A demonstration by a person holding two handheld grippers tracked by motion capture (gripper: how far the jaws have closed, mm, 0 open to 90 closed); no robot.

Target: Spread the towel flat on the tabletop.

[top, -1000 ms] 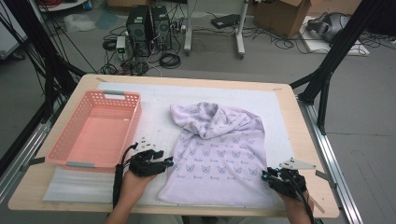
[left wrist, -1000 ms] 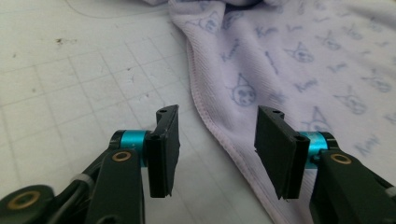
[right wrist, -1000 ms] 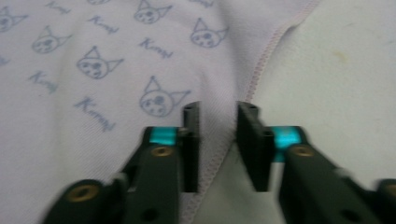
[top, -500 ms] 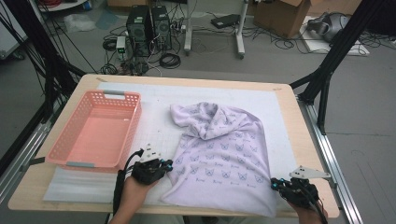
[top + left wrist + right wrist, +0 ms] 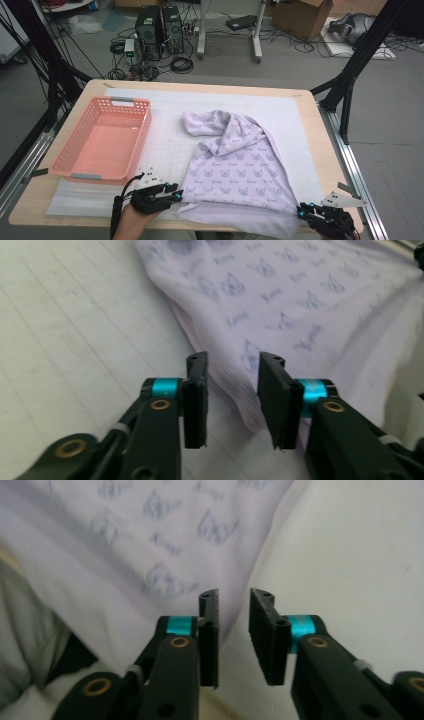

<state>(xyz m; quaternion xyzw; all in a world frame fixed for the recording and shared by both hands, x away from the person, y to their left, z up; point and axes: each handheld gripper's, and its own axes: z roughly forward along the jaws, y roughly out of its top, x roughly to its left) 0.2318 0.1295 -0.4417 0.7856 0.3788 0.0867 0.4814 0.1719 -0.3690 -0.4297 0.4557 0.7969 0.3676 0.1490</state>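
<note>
We see both jaws just opening — left hand-held gripper (image 5: 175,192) and right hand-held gripper (image 5: 303,212) spread at the near hem of the butterfly-print garment (image 5: 240,165), pads not pinching it; beyond, the pink basket (image 5: 75,167) on the surface (image 5: 305,107).

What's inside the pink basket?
Nothing that can be seen: the pink basket shows its bare pink floor from above. Only a thin strip just behind its near wall is hidden. The butterfly cloth lies beside it on the white mat.

Lilac garment (image 5: 235,165) with small butterfly print, spread flat on the worktop (image 5: 310,115), far end bunched and folded over, near hem draped over the front edge
</note>
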